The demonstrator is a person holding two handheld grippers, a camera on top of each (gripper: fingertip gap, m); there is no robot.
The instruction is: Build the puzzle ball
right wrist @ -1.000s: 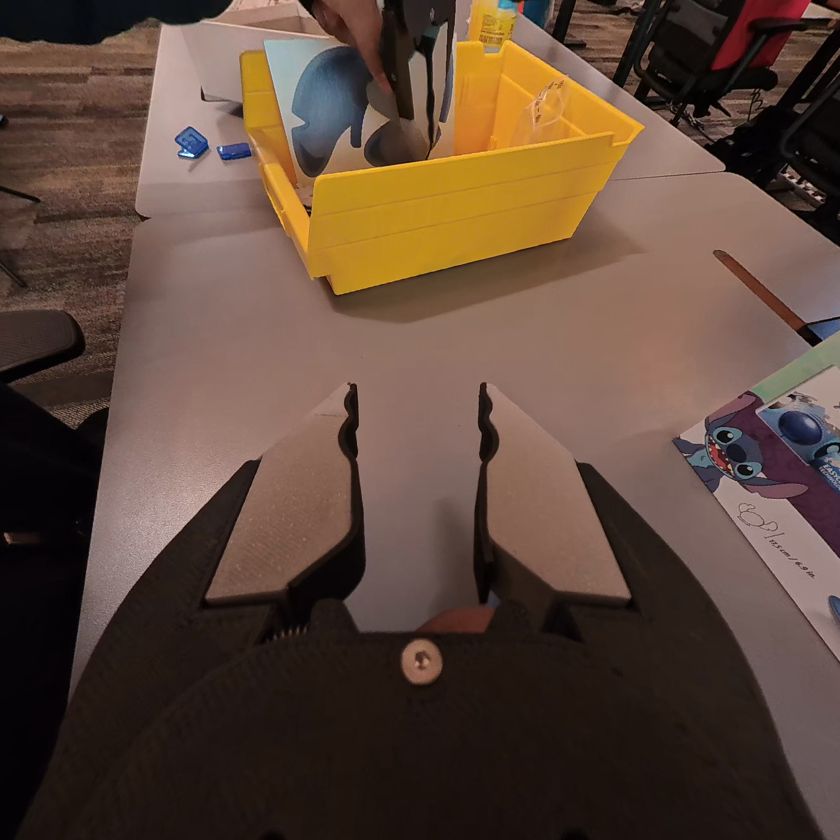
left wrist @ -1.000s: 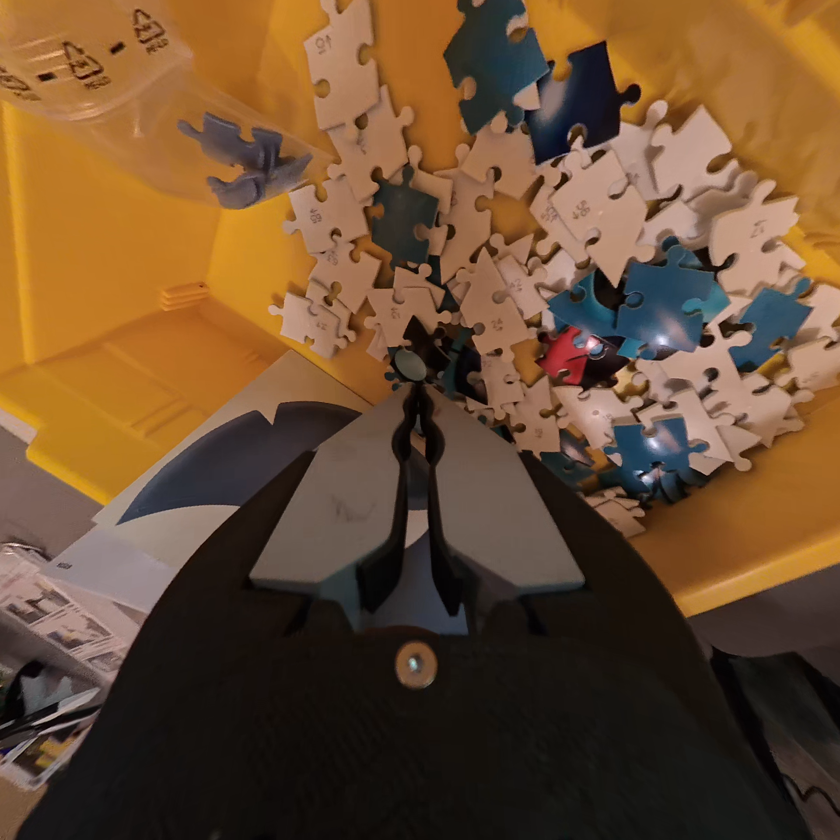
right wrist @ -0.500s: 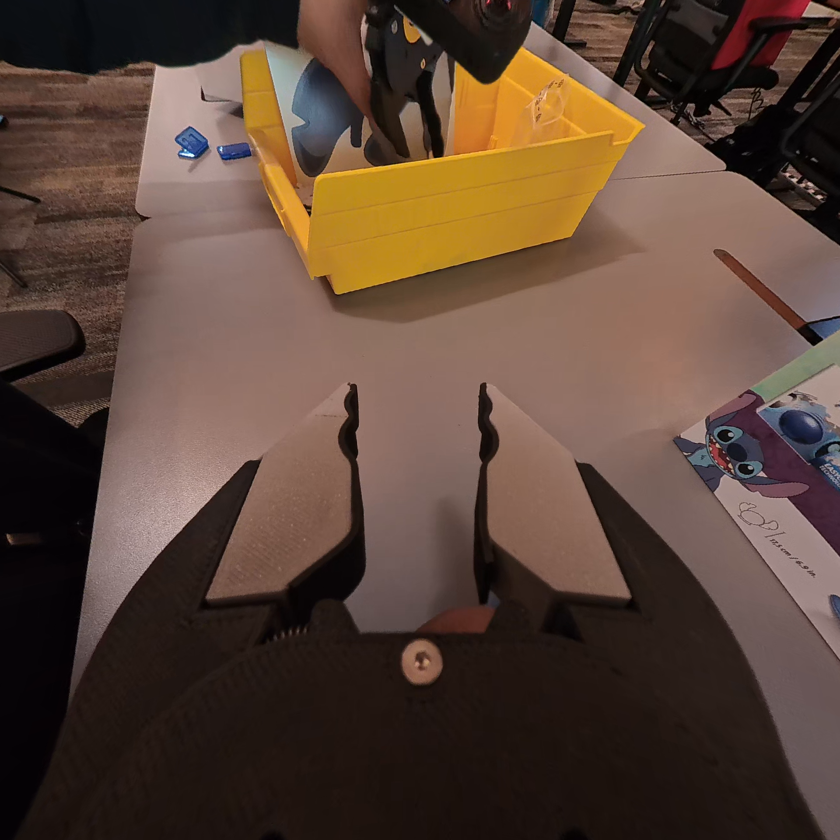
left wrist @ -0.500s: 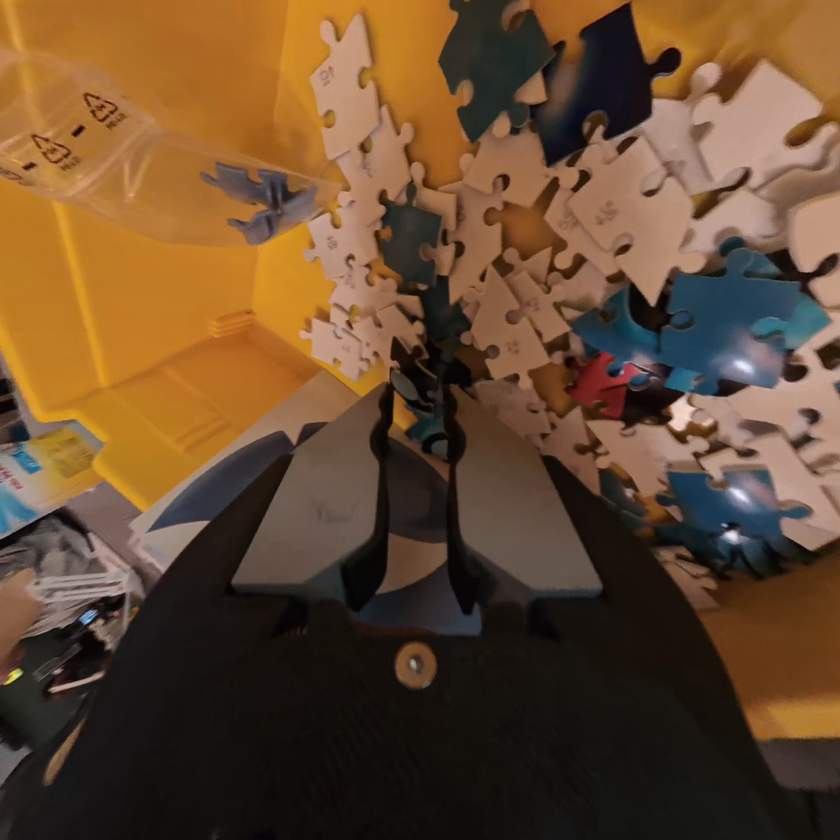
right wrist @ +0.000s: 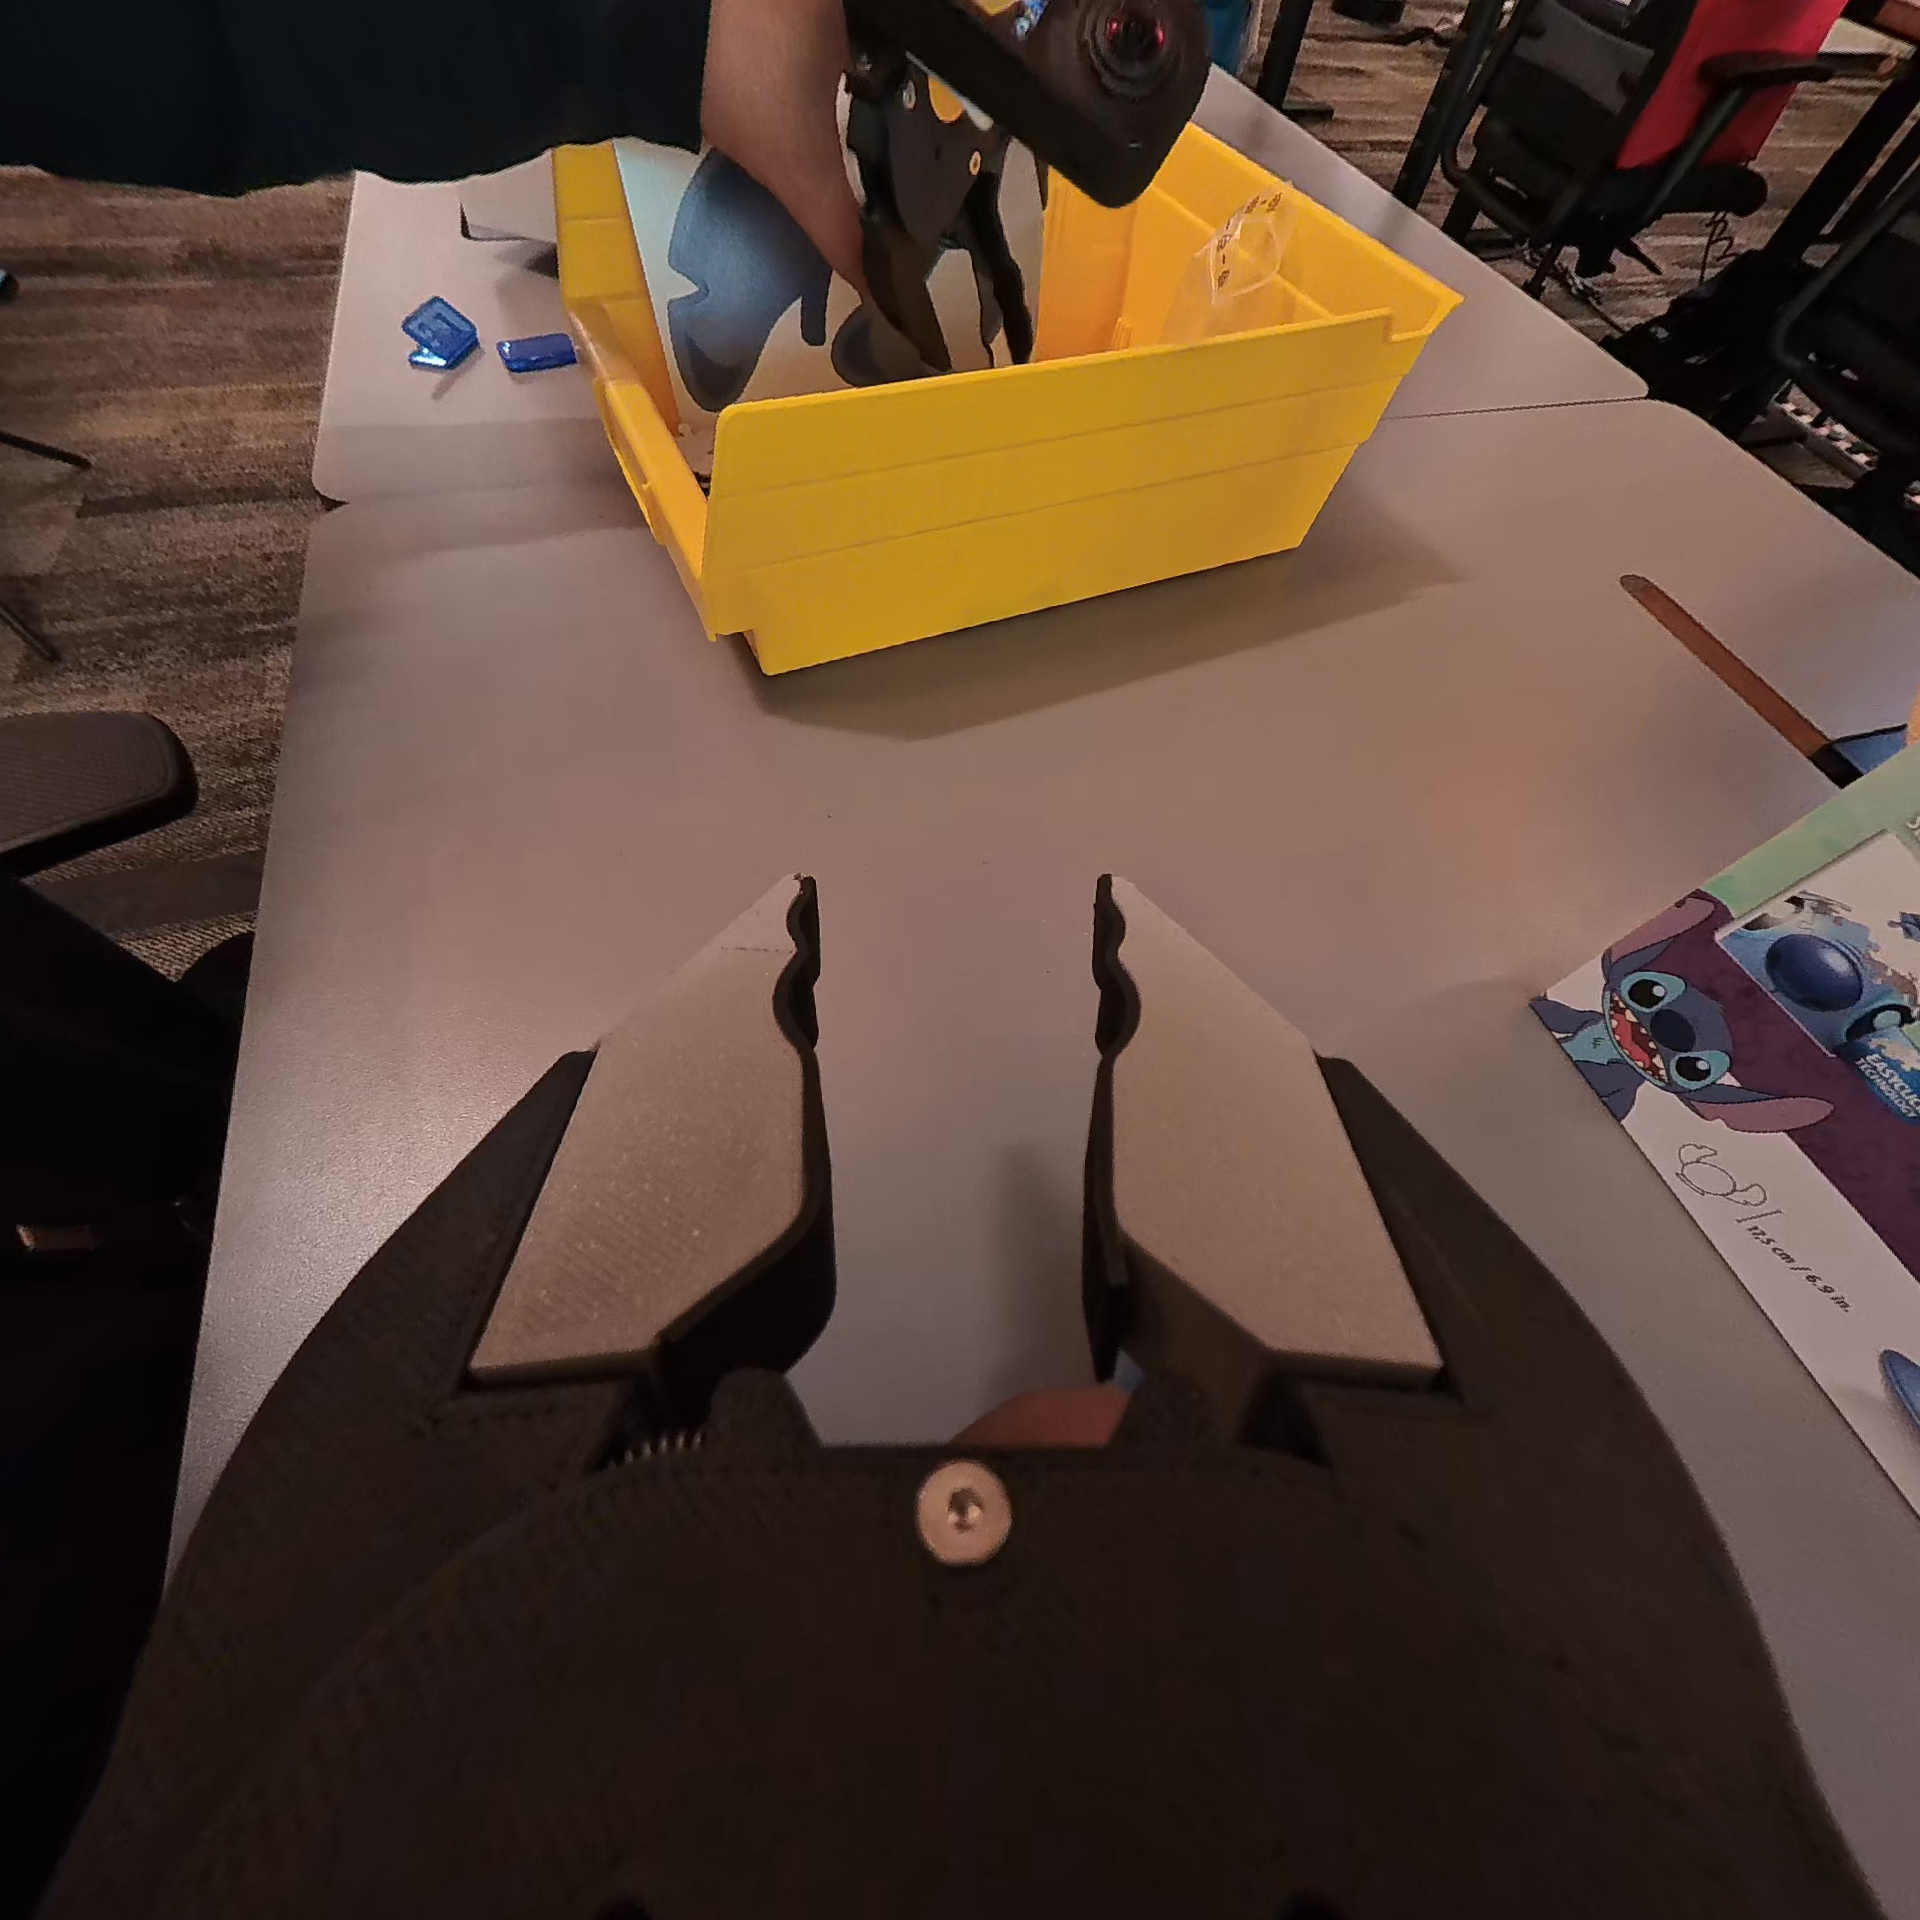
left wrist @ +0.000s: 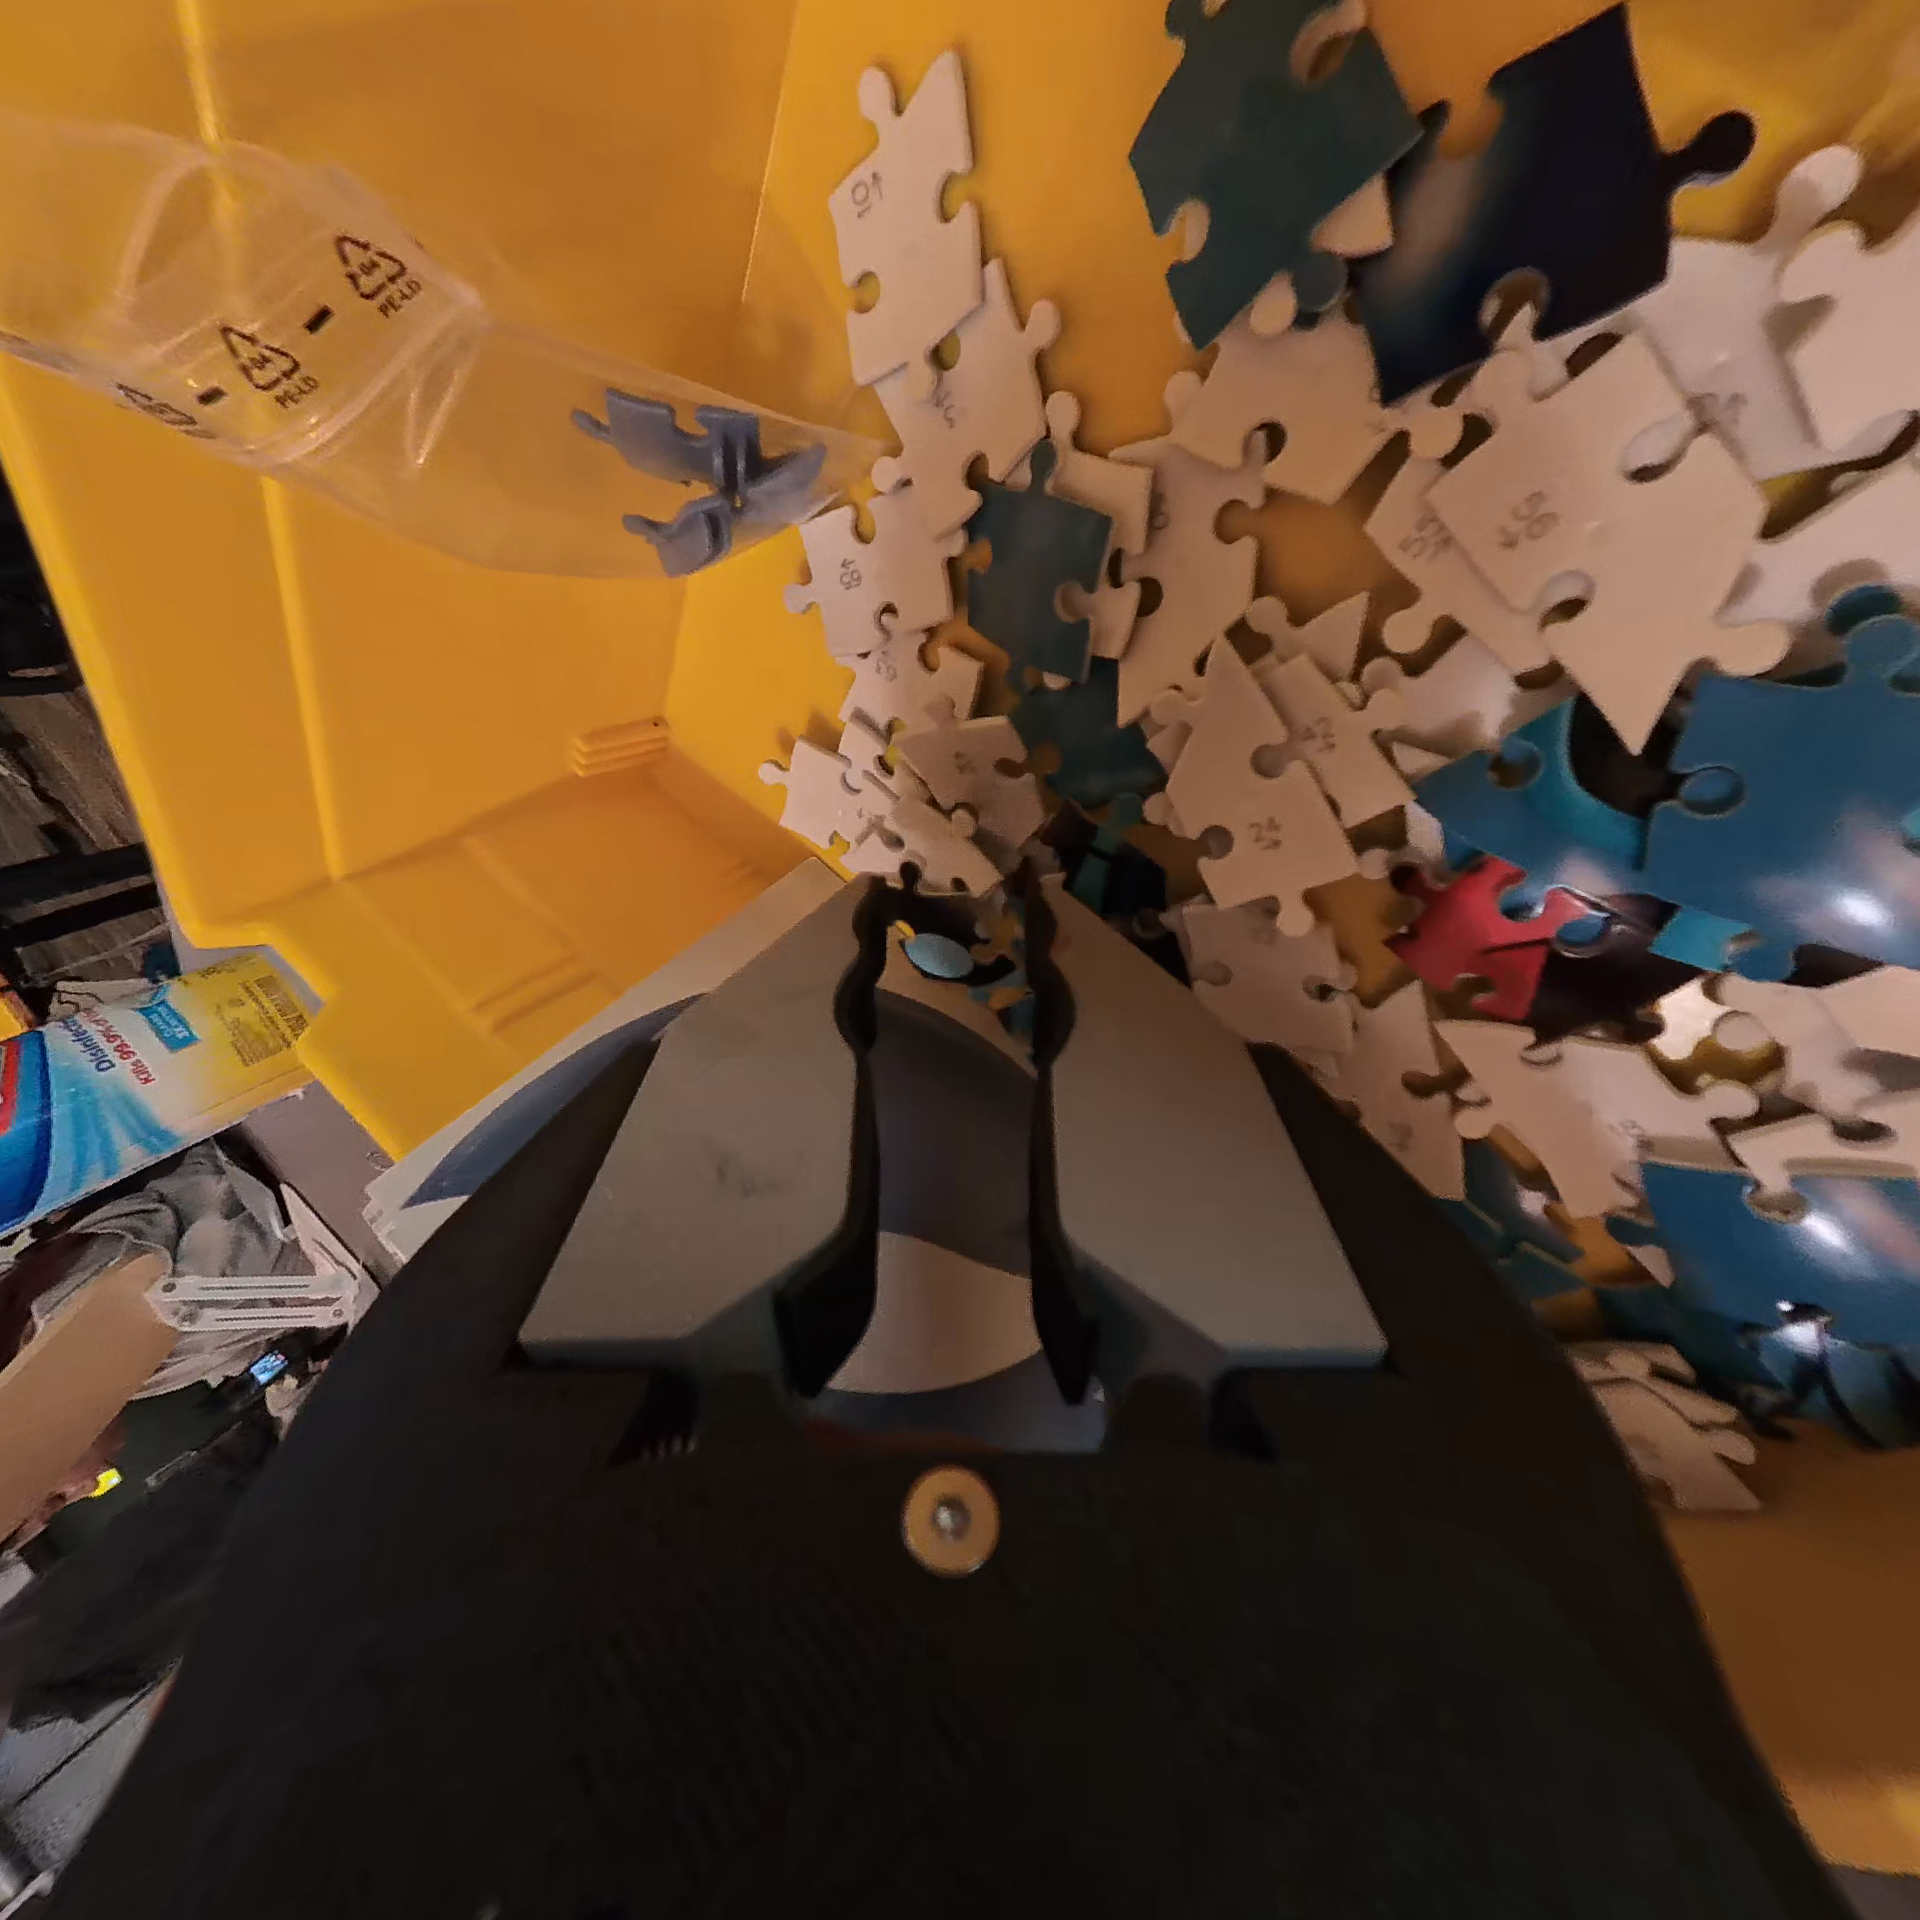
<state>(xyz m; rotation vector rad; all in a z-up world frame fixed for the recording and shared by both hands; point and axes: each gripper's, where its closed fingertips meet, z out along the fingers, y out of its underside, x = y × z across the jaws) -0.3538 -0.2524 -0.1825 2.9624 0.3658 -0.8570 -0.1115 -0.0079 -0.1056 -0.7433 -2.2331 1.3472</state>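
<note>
Many loose puzzle pieces (left wrist: 1299,644), white-backed, blue, teal and one red, lie heaped in the yellow bin (left wrist: 468,727). My left gripper (left wrist: 956,894) is open, tips down at the near edge of the heap. A dark piece with a pale blue oval (left wrist: 940,956) lies between its fingers, not pinched. In the right wrist view the left gripper (right wrist: 966,343) reaches into the bin (right wrist: 1039,499), held by a hand. My right gripper (right wrist: 956,883) is open and empty, low over the grey table (right wrist: 623,727), well short of the bin.
A clear plastic bag (left wrist: 686,488) with blue-grey plastic parts leans on the bin wall. A printed blue-and-white sheet (right wrist: 748,281) stands in the bin's left end. A cartoon leaflet (right wrist: 1766,1091) lies at the table's right, a brown strip (right wrist: 1714,665) behind it. Small blue items (right wrist: 442,332) lie far left. Left tips to right tips: about 35 cm.
My left gripper was shut on a dark piece; it has opened and moved lower into the heap. The right gripper has not moved.
</note>
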